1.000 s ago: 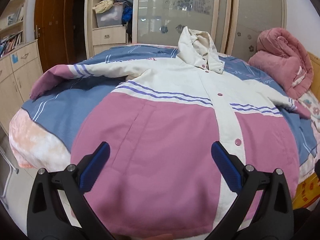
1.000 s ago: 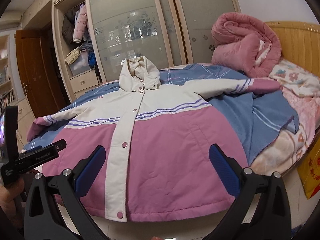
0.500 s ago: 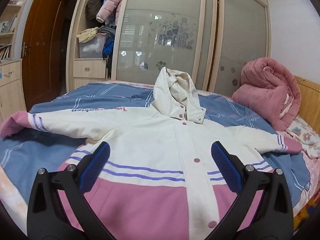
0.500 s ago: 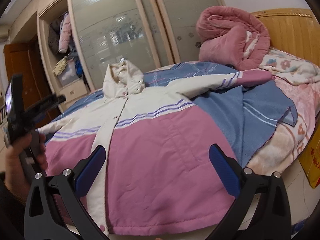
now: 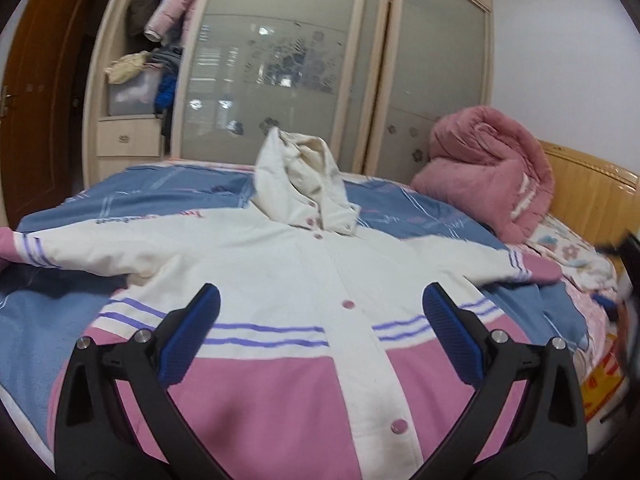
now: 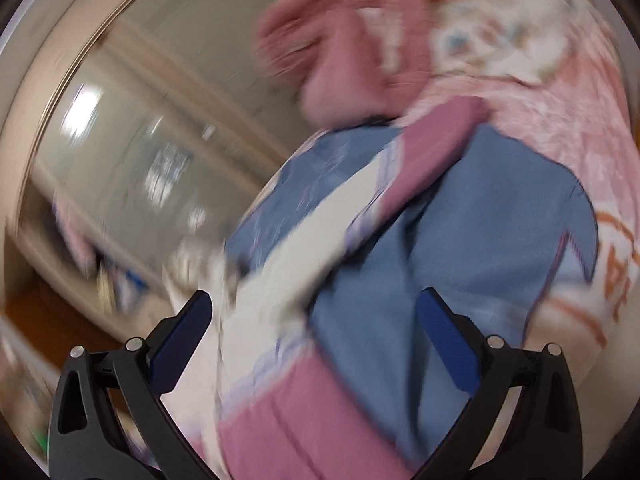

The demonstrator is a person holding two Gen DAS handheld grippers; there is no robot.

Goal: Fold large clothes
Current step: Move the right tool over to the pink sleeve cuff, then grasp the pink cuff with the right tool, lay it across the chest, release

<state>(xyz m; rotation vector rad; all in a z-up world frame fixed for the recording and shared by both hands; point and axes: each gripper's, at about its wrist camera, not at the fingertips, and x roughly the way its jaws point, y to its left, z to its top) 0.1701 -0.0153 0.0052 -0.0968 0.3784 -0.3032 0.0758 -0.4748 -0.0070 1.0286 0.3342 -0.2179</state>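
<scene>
the coat (image 5: 280,320) lies flat on the bed (image 5: 60,320), not folded yet. my left hand-held gripper (image 5: 320,332) is spread wide over it. my right hand-held gripper (image 6: 314,344), spread too, has just swung toward the sleeve (image 6: 420,160).

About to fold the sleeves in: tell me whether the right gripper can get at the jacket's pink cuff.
Probably yes: the right gripper is open, and nothing lies on the pink cuff ahead, though this view is blurred.
</scene>
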